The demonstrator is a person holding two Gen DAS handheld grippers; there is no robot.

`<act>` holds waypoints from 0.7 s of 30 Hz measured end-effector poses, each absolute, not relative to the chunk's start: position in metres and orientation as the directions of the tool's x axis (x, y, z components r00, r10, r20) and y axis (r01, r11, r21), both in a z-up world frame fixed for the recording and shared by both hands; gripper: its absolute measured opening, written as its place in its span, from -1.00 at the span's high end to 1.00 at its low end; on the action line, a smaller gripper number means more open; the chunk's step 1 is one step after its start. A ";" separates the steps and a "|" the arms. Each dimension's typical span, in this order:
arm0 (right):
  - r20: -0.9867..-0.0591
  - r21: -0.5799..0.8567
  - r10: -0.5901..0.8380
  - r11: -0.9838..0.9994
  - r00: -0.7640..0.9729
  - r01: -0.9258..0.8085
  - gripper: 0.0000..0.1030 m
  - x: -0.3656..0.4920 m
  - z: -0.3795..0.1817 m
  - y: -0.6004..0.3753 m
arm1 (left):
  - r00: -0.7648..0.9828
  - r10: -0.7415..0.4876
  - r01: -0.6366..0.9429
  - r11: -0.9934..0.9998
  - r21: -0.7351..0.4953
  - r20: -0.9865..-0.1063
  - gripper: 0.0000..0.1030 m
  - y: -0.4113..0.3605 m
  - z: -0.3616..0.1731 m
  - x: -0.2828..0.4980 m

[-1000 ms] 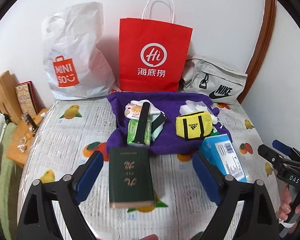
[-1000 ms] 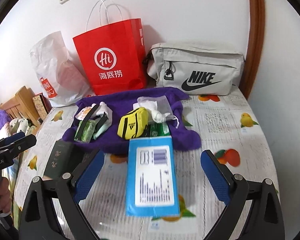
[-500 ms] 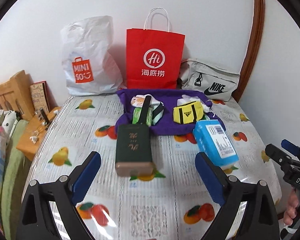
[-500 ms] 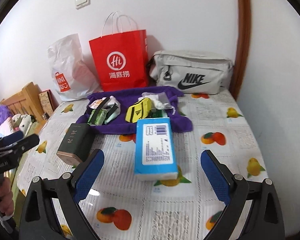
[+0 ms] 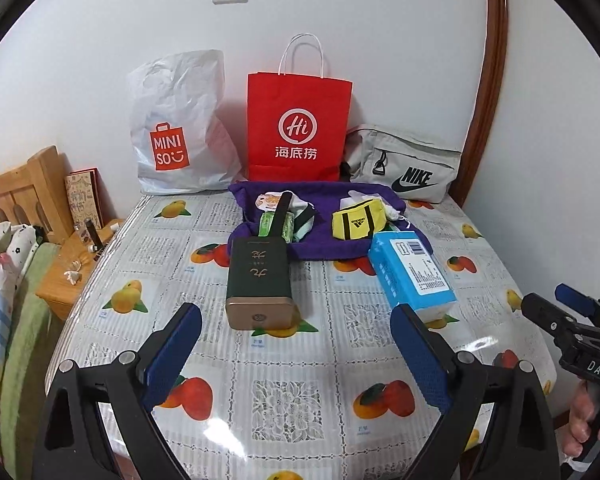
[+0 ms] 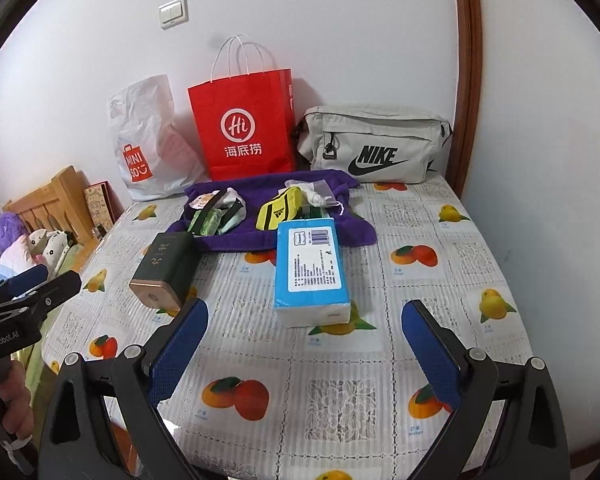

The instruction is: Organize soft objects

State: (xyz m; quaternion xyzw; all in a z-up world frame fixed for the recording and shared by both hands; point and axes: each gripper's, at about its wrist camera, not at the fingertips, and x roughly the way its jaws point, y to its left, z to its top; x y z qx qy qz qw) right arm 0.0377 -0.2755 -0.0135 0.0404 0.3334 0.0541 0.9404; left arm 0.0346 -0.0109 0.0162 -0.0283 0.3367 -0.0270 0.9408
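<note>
A purple cloth lies at the back of the table with small soft items on it: green packets, a yellow Adidas pouch and white bits. A dark green box and a blue tissue pack lie in front of it. My left gripper is open and empty, near the table's front, behind the green box. My right gripper is open and empty, just short of the tissue pack.
Against the wall stand a white Miniso bag, a red paper bag and a grey Nike bag. The table has a fruit-print cover. A wooden bedside stand and bedding sit to the left.
Both grippers have pulled back from the table and risen. The objects look smaller and farther away. Nothing on the table has moved.
</note>
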 end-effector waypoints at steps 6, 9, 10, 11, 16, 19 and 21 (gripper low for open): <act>-0.620 0.107 0.129 0.991 0.774 -0.079 -0.88 0.031 -0.013 -0.274 | 0.777 -0.070 0.035 0.997 -0.068 -0.626 -0.86 -0.012 0.018 0.028; -0.622 0.101 0.126 0.992 0.773 -0.080 -0.88 0.029 -0.013 -0.273 | 0.778 -0.068 0.038 0.997 -0.060 -0.625 -0.86 -0.012 0.018 0.028; -0.622 0.102 0.128 0.991 0.772 -0.082 -0.88 0.030 -0.013 -0.273 | 0.779 -0.067 0.040 0.998 -0.057 -0.624 -0.86 -0.012 0.018 0.027; -0.623 0.104 0.129 0.991 0.772 -0.082 -0.88 0.029 -0.014 -0.273 | 0.778 -0.065 0.040 0.998 -0.054 -0.624 -0.86 -0.011 0.018 0.026; -0.622 0.113 0.129 0.991 0.772 -0.074 -0.88 0.027 -0.014 -0.276 | 0.778 -0.063 0.038 0.998 -0.053 -0.625 -0.86 -0.013 0.018 0.025; -0.625 0.119 0.132 0.990 0.770 -0.074 -0.88 0.028 -0.015 -0.277 | 0.778 -0.067 0.042 0.998 -0.054 -0.624 -0.86 -0.013 0.019 0.025; -0.623 0.112 0.130 0.991 0.771 -0.076 -0.88 0.028 -0.015 -0.278 | 0.779 -0.065 0.042 0.998 -0.052 -0.623 -0.86 -0.014 0.019 0.025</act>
